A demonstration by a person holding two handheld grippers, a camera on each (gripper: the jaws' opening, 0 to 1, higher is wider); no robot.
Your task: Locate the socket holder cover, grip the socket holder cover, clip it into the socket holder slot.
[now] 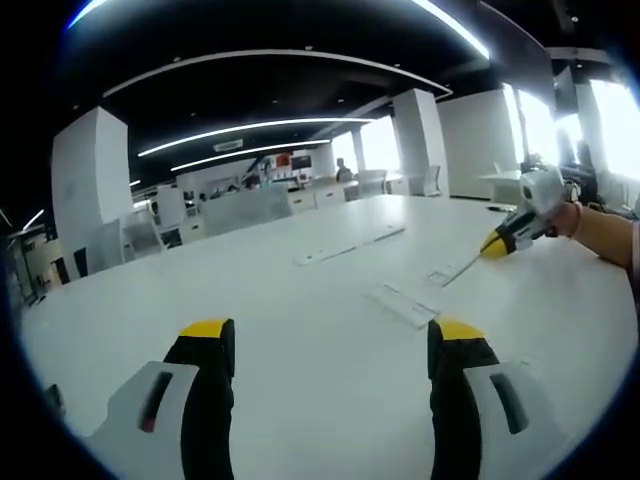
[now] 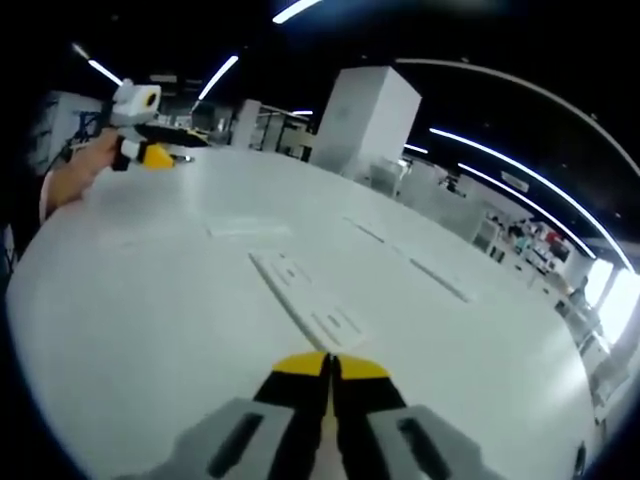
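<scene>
My right gripper [image 2: 328, 366] is shut on the near end of a thin white strip with rectangular cut-outs, which looks like the socket holder cover [image 2: 300, 292]. The strip reaches forward, low over the white table [image 2: 140, 320]. From the left gripper view, that right gripper [image 1: 497, 243] comes in from the right in a person's hand, with the strip [image 1: 452, 271] slanting down to the table. My left gripper [image 1: 330, 335] is open above bare table with nothing between its jaws. A second flat white strip [image 1: 404, 303] lies just ahead of it. Far off, the left gripper [image 2: 165, 157] shows in a hand.
Long thin white strips [image 1: 350, 243] lie further across the table, seen too as strips [image 2: 438, 279]. A flat white piece [image 2: 248, 228] rests beyond the held strip. Office desks, chairs and white pillars [image 1: 420, 140] stand behind the table.
</scene>
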